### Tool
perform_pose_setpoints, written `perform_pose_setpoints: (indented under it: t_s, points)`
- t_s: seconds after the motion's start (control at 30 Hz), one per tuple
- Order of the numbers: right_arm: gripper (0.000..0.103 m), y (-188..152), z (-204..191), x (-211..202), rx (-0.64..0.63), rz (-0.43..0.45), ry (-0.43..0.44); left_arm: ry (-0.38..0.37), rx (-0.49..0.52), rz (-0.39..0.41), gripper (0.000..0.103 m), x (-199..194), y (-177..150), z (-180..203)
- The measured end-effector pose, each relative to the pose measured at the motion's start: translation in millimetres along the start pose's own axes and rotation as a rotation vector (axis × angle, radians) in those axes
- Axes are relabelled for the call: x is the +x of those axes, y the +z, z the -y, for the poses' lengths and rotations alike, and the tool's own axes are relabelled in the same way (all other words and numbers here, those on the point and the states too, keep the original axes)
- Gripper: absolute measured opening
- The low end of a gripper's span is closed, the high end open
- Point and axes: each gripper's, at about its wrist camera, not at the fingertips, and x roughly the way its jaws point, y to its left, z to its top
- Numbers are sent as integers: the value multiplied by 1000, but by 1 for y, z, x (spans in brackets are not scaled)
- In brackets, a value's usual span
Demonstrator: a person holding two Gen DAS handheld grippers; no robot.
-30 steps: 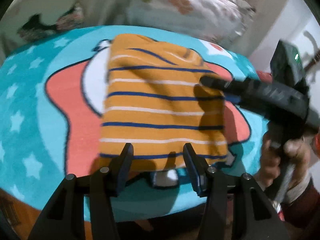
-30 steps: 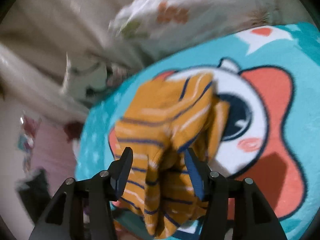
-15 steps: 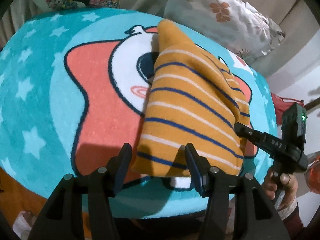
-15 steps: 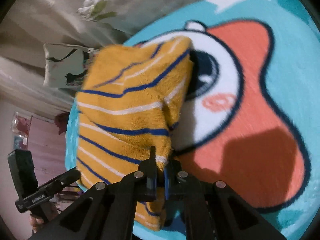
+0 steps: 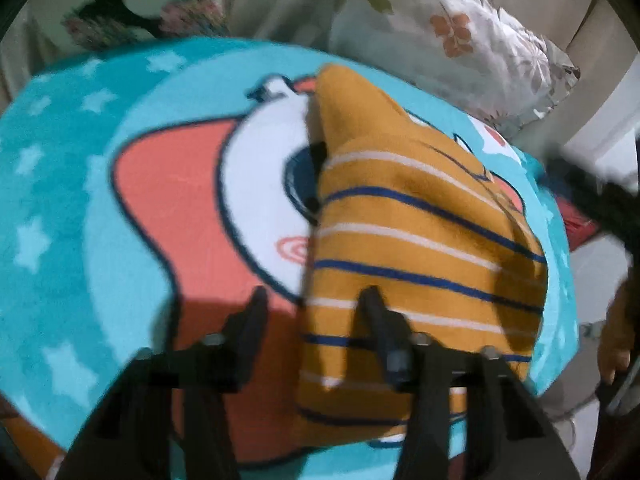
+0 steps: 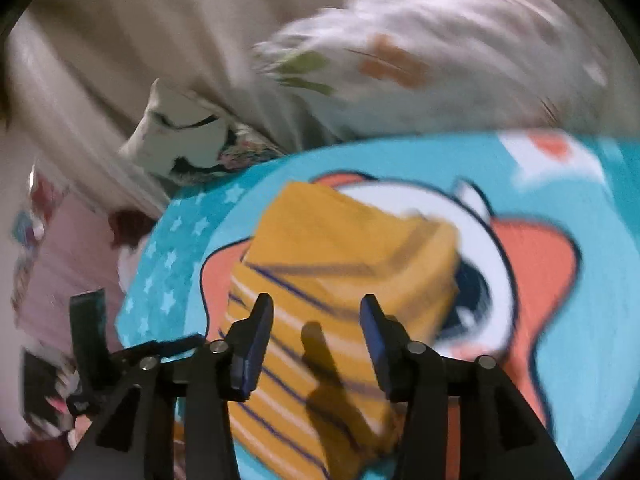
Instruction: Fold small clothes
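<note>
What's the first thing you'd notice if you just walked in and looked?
The orange striped garment, folded and lying in the middle of the bright turquoise cartoon mat. Next, the flowery pillow behind the mat. Up close, the black left gripper hovers at the garment's near left edge, its jaws closing.
</note>
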Motion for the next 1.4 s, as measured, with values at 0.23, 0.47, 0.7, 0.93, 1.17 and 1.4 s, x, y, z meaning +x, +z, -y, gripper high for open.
perform_pose_setpoints:
  t_s: [0.23,0.47,0.7,0.93,1.17,1.4]
  points:
    - [65,52,-75,112,-231,-240,-105,-34,72,2,30,6,-12,12]
    - [11,57,-78,198,-332,-485,-286,-113,54,-22,31,7,-12,1]
    - [6,84,-31,199,-74,-370,-288,-99,134,-35,36,7,-15,10]
    - [23,85,-10,120,52,-181,-213,-100,96,-81,49,6,-13,4]
    - [53,53,7,14,104,4,-207,65,77,33,64,-32,-8,6]
    - [57,-39,46,-52,201,48,-287,302,118,159,82,-59,-8,18]
